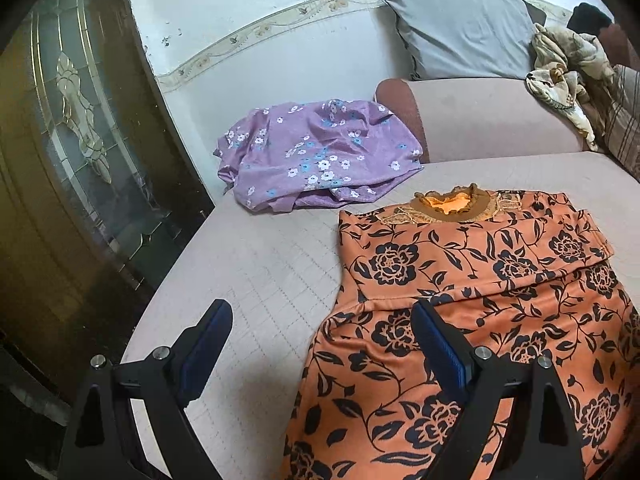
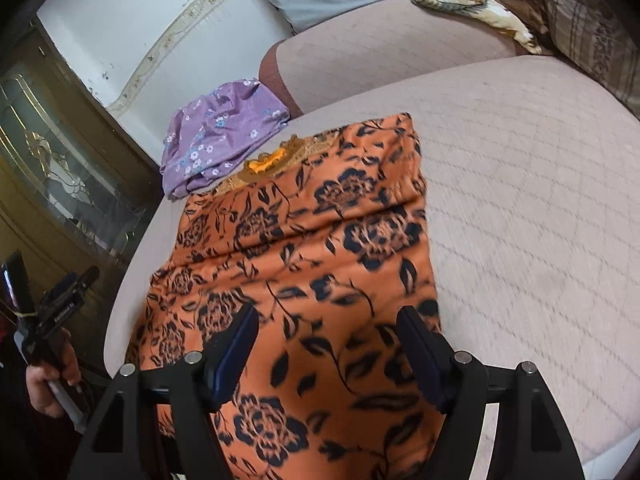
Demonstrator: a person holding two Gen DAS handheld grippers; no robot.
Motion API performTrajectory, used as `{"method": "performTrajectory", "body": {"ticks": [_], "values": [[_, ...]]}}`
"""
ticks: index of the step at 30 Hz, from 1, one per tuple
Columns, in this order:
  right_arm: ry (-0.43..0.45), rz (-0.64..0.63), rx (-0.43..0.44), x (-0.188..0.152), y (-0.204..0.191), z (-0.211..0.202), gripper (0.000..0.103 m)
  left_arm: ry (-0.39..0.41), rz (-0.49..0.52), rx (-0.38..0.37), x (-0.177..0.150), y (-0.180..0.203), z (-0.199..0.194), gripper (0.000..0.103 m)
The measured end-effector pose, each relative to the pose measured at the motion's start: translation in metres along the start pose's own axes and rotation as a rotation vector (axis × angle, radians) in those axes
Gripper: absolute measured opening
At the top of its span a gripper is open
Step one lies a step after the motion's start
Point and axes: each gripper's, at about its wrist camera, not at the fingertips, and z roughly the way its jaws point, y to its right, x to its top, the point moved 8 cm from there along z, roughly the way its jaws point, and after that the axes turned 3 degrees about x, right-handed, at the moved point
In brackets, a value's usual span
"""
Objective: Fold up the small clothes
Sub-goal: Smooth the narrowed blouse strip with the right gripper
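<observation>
An orange floral garment (image 1: 472, 300) lies spread on the pale quilted sofa seat (image 1: 260, 264), its frilled collar (image 1: 456, 206) pointing toward the sofa back and one side folded in over the body. Beyond the collar, just to its left, a crumpled purple flowered garment (image 1: 316, 156) sits at the seat's far edge against the sofa arm (image 1: 480, 120). A grey cushion (image 1: 460, 32) leans on the wall behind that arm, with a beige patterned cloth (image 1: 564, 76) heaped beside it.

The left claw (image 1: 320, 344) hangs released over the orange garment's left edge, nothing between its fingers. The right claw (image 2: 326, 340) is likewise spread wide above the garment's lower half, gripping nothing.
</observation>
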Motion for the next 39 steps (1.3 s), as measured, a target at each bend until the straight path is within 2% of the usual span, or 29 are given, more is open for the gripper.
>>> {"method": "performTrajectory", "body": {"ticks": [5, 9, 14, 20, 22, 30, 34, 36, 39], "values": [[-0.002, 0.015, 0.002, -0.010, 0.005, -0.005, 0.075, -0.001, -0.012, 0.004, -0.005, -0.007, -0.006, 0.091], [-0.006, 0.020, 0.000, -0.013, 0.006, -0.007, 0.075, -0.037, -0.016, -0.006, -0.017, -0.013, -0.005, 0.091], [-0.020, 0.017, -0.002, -0.022, 0.005, -0.010, 0.075, -0.162, -0.067, -0.045, -0.056, -0.040, 0.009, 0.091], [-0.043, 0.028, -0.002, -0.031, 0.009, -0.009, 0.075, -0.341, -0.217, -0.079, -0.119, -0.097, 0.028, 0.091], [-0.053, 0.025, -0.003, -0.033, 0.009, -0.006, 0.075, -0.367, -0.250, -0.109, -0.132, -0.102, 0.027, 0.091], [-0.078, 0.016, -0.004, -0.039, 0.007, -0.001, 0.075, -0.457, -0.301, -0.261, -0.151, -0.075, 0.016, 0.090], [-0.074, 0.015, -0.005, -0.041, 0.007, -0.005, 0.075, -0.521, -0.277, -0.264, -0.159, -0.051, 0.023, 0.090], [-0.071, 0.016, -0.007, -0.042, 0.008, -0.008, 0.075, -0.564, -0.233, -0.277, -0.169, -0.035, 0.025, 0.090], [-0.072, 0.021, -0.012, -0.045, 0.011, -0.013, 0.075, -0.579, -0.160, -0.248, -0.181, -0.022, 0.026, 0.090]]}}
